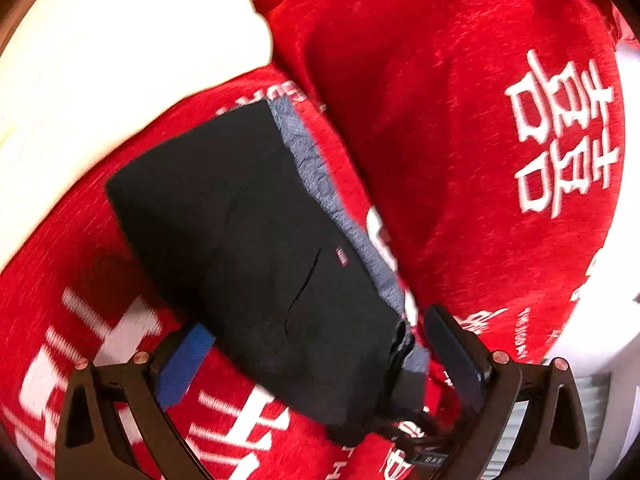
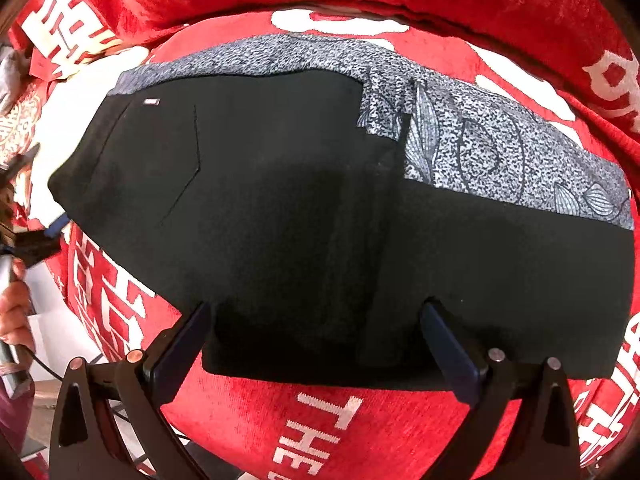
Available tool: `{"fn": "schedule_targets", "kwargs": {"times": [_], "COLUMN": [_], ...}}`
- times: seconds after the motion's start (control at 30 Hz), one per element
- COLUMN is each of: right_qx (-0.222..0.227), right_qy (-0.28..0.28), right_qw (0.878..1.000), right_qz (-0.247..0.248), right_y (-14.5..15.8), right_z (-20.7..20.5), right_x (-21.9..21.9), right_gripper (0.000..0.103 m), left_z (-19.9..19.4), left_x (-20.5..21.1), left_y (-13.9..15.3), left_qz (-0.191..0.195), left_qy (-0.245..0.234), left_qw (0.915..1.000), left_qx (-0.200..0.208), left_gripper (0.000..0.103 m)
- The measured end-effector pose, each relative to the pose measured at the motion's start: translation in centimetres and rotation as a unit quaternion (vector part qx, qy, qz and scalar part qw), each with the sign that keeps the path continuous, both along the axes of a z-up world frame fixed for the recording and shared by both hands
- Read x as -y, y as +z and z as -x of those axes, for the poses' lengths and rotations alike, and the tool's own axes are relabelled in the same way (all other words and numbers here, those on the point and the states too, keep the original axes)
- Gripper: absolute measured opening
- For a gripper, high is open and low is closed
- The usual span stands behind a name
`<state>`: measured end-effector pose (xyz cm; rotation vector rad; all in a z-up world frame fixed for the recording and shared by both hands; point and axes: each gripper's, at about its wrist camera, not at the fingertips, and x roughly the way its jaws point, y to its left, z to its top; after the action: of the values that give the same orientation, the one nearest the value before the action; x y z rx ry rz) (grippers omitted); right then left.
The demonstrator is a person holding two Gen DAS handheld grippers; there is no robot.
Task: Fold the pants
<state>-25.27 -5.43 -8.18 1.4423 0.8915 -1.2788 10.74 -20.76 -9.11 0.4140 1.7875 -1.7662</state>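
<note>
Red blanket [image 2: 360, 432] with white lettering covers the surface; a red cushion [image 1: 460, 120] rises behind it. Pants [image 2: 320, 220], black with a grey patterned lining [image 2: 480, 148] showing along the far edge, lie flat on the blanket as a compact rectangle, at least two layers stacked, edges roughly aligned. Judgement: folding largely done; what is left is perhaps one more fold or squaring the edges, since the lining sticks out past the black layer. Right tool [image 2: 316, 340]: fingers apart, straddling the near edge of the pants, nothing clamped. Left tool [image 1: 316, 352]: fingers apart at the pants' corner, cloth between them but not pinched. Small tag [image 1: 341, 257] sits near the pocket seam.
</note>
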Motion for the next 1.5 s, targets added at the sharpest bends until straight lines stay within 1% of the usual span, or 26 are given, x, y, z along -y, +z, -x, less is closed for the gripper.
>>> {"fn": "schedule_targets", "kwargs": {"times": [0.13, 0.2, 0.23, 0.27, 0.33, 0.4, 0.43, 0.47, 0.5, 0.53, 0.57, 0.6, 0.67, 0.77, 0.83, 0.87, 0.97, 1.07, 1.13, 1.2, 1.27, 1.3, 1.33, 1.37, 1.4, 1.5], "right_qx": [-0.007, -0.007, -0.007, -0.01, -0.024, -0.044, -0.045, -0.042, -0.03, -0.018, 0.007, 0.027, 0.078, 0.152, 0.168, 0.158, 0.128, 0.125, 0.103, 0.093, 0.095, 0.094, 0.092, 0.093, 0.096, 0.126], "right_qy": [0.009, 0.013, 0.015, 0.015, 0.015, 0.023, 0.026, 0.027, 0.03, 0.032, 0.034, 0.034, 0.036, 0.054, 0.084, 0.111, 0.157, 0.217, 0.246, 0.259, 0.256, 0.252, 0.249, 0.238, 0.234, 0.225], "right_qw": [1.0, 1.0, 1.0, 1.0, 1.0, 0.999, 0.998, 0.998, 0.998, 0.998, 0.998, 0.998, 0.995, 0.987, 0.982, 0.981, 0.978, 0.963, 0.955, 0.949, 0.946, 0.945, 0.944, 0.947, 0.949, 0.956], "right_qz": [-0.002, -0.002, -0.003, -0.008, -0.009, 0.022, 0.036, 0.044, 0.053, 0.055, 0.056, 0.055, 0.041, 0.01, -0.02, -0.029, -0.04, -0.102, -0.126, -0.154, -0.177, -0.187, -0.194, -0.197, -0.189, -0.142], "right_y": [-0.2, -0.2, -0.1, 0.0, 0.7, 2.9, 3.9, 4.6, 5.6, 6.2, 7.0, 7.4, 7.9, 8.1, 7.9, 8.0, 7.8, 5.6, 4.4, 3.0, 1.9, 1.4, 1.0, 0.8, 1.1, 3.0], "right_z": [-0.4, -0.6, -0.6, -0.7, -0.8, -0.9, -0.9, -0.8, -0.8, -0.8, -0.9, -1.1, -1.5, -4.1, -7.0, -9.2, -13.3, -18.6, -20.8, -22.4, -23.0, -23.1, -23.0, -22.5, -22.1, -20.1], "right_x": [0.1, 0.1, 0.1, 0.3, 0.7, 2.0, 2.7, 3.3, 4.4, 5.3, 6.9, 8.1, 11.1, 15.9, 18.8, 20.6, 23.4, 25.4, 25.8, 26.2, 26.4, 26.4, 26.4, 26.3, 26.4, 25.6], "right_gripper": [0.103, 0.103, 0.103, 0.103, 0.103, 0.103, 0.103, 0.103, 0.103, 0.103, 0.103, 0.103, 0.103, 0.103, 0.103, 0.103, 0.103, 0.103, 0.103, 0.102, 0.095, 0.078, 0.042, 0.03, 0.022, 0.02], "left_z": [-0.3, -0.1, 0.4, 1.1, 2.9, 4.3, 5.0, 5.4, 6.1, 6.6, 7.6, 8.3, 10.1, 11.7, 12.5, 12.8, 13.3, 13.7, 13.9, 14.0, 14.0, 13.9, 13.9, 13.8, 13.6, 13.8], "left_x": [1.2, 1.4, 1.5, 1.5, 1.3, 0.9, 0.7, 0.5, 0.2, 0.0, -0.6, -1.1, -2.1, -3.2, -3.7, -3.9, -4.3, -4.7, -4.7, -4.8, -4.8, -4.9, -4.7, -4.6, -4.7, -5.2], "left_y": [-2.8, -2.8, -2.5, -1.9, -0.9, 0.3, 0.8, 1.3, 1.7, 1.9, 2.2, 2.4, 2.5, 2.6, 2.6, 2.6, 2.6, 2.6, 2.5, 2.7, 2.9, 2.9, 2.9, 2.7, 2.7, 3.9], "left_qz": [-0.037, -0.038, -0.035, -0.026, -0.002, 0.035, 0.054, 0.069, 0.086, 0.098, 0.128, 0.148, 0.191, 0.234, 0.255, 0.265, 0.286, 0.307, 0.316, 0.317, 0.317, 0.316, 0.311, 0.302, 0.304, 0.318], "left_qy": [0.03, 0.044, 0.039, 0.028, 0.005, -0.017, -0.029, -0.04, -0.054, -0.067, -0.086, -0.1, -0.135, -0.164, -0.178, -0.186, -0.203, -0.22, -0.226, -0.226, -0.224, -0.223, -0.225, -0.227, -0.226, -0.221], "left_qw": [0.9987, 0.998, 0.9976, 0.9962, 0.9873, 0.9743, 0.9658, 0.9575, 0.9452, 0.9371, 0.9208, 0.9076, 0.8738, 0.8367, 0.8187, 0.8103, 0.7932, 0.7763, 0.7709, 0.772, 0.7752, 0.7762, 0.7785, 0.7821, 0.7845, 0.7854], "left_qx": [0.02, 0.026, 0.044, 0.078, 0.159, 0.222, 0.252, 0.277, 0.31, 0.328, 0.359, 0.38, 0.426, 0.467, 0.483, 0.489, 0.498, 0.505, 0.505, 0.503, 0.499, 0.498, 0.497, 0.495, 0.491, 0.483], "left_gripper": [0.102, 0.102, 0.102, 0.1, 0.088, 0.061, 0.056, 0.045, 0.042, 0.042, 0.041, 0.041, 0.041, 0.041, 0.041, 0.041, 0.041, 0.041, 0.041, 0.041, 0.041, 0.041, 0.041, 0.041, 0.041, 0.042]}}
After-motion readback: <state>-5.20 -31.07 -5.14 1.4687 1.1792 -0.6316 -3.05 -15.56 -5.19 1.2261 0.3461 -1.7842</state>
